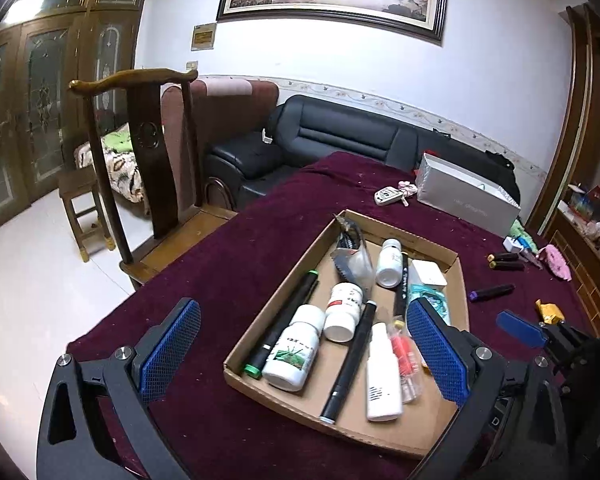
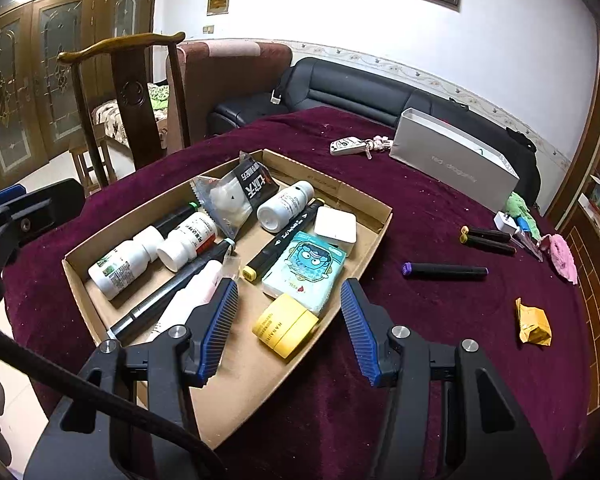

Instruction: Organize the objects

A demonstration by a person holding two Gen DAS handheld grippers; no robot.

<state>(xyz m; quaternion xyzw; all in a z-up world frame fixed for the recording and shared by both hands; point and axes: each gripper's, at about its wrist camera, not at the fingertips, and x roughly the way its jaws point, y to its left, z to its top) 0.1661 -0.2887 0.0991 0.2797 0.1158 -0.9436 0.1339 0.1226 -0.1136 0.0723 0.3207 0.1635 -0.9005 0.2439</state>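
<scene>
Cardboard tray [image 2: 352,196] sits mid-table on the maroon cloth [image 2: 440,320], packed with bottles and markers. My right gripper [image 2: 288,320] hangs over the tray's near edge, jaws spread and empty, a yellow jar [image 2: 286,326] lying between its fingers. My left gripper [image 1: 304,354] hovers wide open above the tray's near end. A purple-capped marker [image 2: 444,271] lies outside, toward the table's right edge, beside a yellow wrapper [image 2: 534,324].

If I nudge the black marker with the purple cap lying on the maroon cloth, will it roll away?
Probably some: the purple-capped black marker looks round and lies flat. The plush maroon tablecloth should damp rolling. It seems stiff and light.
</scene>
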